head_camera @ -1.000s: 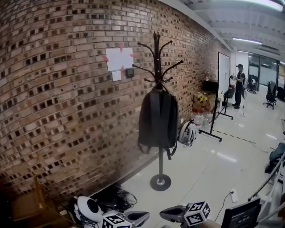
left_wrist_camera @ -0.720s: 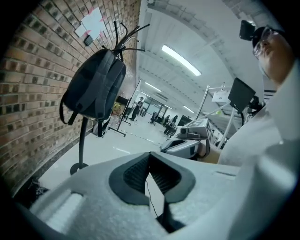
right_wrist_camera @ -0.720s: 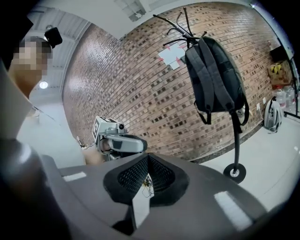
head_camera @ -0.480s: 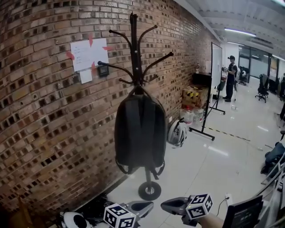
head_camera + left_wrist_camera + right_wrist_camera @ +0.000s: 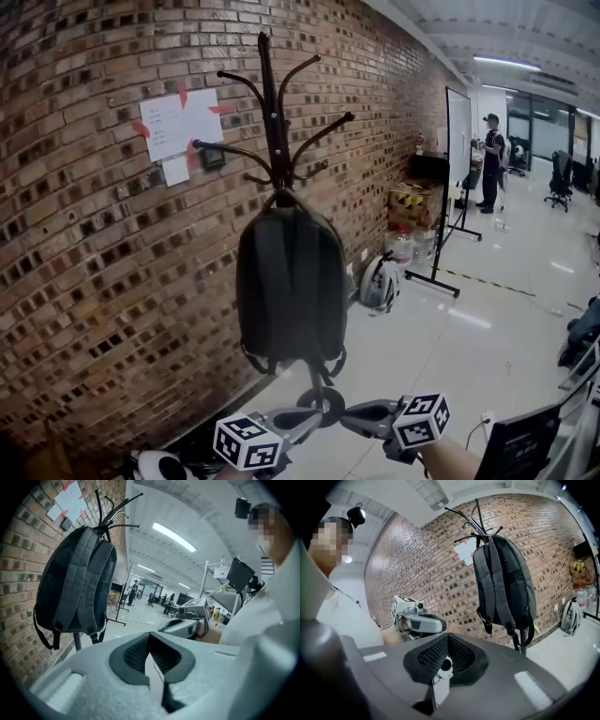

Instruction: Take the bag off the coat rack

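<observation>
A dark grey backpack (image 5: 291, 281) hangs by its top loop from a black coat rack (image 5: 270, 112) that stands by the brick wall. Its straps face me in the left gripper view (image 5: 77, 588) and the right gripper view (image 5: 506, 583). My left gripper (image 5: 314, 419) and right gripper (image 5: 349, 417) are low in the head view, below the bag and short of it, tips pointing at each other. Both are shut with nothing between the jaws, the left gripper (image 5: 150, 637) and the right gripper (image 5: 447, 639) alike. The rack's hooks (image 5: 476, 515) spread above the bag.
The rack's round base (image 5: 319, 403) rests on the glossy floor. A paper sheet (image 5: 176, 124) is taped to the wall. A white helmet (image 5: 380, 281), boxes (image 5: 412, 202) and a whiteboard stand (image 5: 455, 178) lie further along. A person (image 5: 489, 159) stands far off.
The rack and bag have come closer and now look larger in the head view. Both grippers have risen a little at the bottom edge and stay shut.
</observation>
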A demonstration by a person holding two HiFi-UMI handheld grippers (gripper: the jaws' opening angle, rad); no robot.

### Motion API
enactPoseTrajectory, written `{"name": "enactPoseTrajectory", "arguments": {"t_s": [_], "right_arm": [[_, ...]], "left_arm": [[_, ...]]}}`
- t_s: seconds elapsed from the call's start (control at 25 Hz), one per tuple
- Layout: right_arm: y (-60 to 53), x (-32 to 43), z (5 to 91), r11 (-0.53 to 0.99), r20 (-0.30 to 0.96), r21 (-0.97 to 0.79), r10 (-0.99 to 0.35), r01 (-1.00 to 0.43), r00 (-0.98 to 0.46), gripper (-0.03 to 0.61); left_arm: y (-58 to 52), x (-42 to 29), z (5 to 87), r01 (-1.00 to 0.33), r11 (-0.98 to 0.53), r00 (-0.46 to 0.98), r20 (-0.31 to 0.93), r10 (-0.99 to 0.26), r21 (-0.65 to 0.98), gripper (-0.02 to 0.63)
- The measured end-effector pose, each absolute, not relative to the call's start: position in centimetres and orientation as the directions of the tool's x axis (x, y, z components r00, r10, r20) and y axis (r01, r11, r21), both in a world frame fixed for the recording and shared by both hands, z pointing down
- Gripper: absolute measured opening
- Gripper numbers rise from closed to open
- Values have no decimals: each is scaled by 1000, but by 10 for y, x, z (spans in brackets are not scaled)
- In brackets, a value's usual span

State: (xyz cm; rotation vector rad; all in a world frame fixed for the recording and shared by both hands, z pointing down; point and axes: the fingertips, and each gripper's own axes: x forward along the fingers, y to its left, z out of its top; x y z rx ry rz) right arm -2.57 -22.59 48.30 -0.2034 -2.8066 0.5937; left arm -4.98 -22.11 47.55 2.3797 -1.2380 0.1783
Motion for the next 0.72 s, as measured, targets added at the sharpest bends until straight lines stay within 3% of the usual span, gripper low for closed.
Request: {"name": "enactPoseTrajectory", "arguments": {"t_s": [0.72], "right_arm": [[-237, -25, 438, 944, 159, -317, 143, 86, -977, -2]], "left_arm": [[-216, -57, 428, -797, -555, 601, 235, -764, 236, 2]]}}
